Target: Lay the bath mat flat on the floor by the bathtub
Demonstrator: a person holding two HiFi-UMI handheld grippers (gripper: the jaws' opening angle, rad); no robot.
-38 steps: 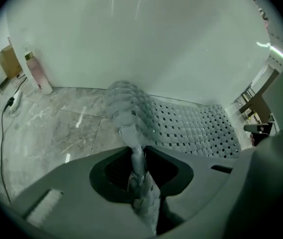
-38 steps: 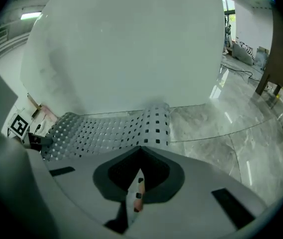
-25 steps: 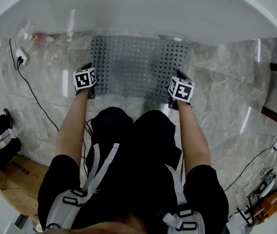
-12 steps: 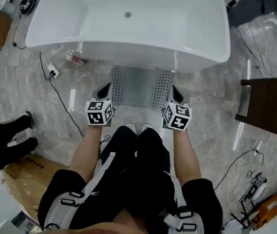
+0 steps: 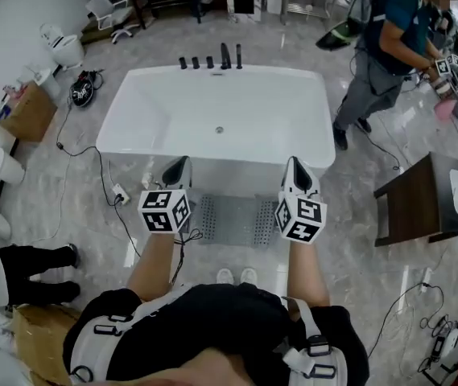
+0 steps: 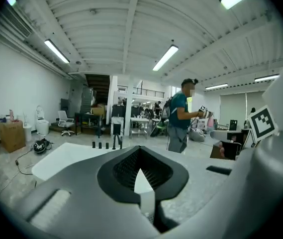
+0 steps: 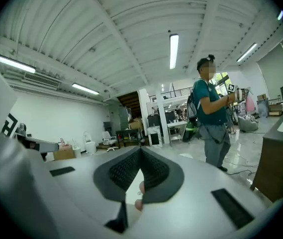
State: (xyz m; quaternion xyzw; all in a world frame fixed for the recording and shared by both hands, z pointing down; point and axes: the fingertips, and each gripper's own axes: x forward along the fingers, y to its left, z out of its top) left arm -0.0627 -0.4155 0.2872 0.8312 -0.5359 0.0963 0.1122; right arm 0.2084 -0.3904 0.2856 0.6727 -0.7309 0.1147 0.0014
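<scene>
The grey perforated bath mat lies flat on the floor, centre frame, against the bathtub. The left tool and right tool are pressed together, empty. The mat looks limp and light; pinch its corners.

Upper right, a person in a teal shirt stands (backpack on). A dark wooden table sits at the right edge. Upper left, a cardboard box lies below a white toilet.
</scene>
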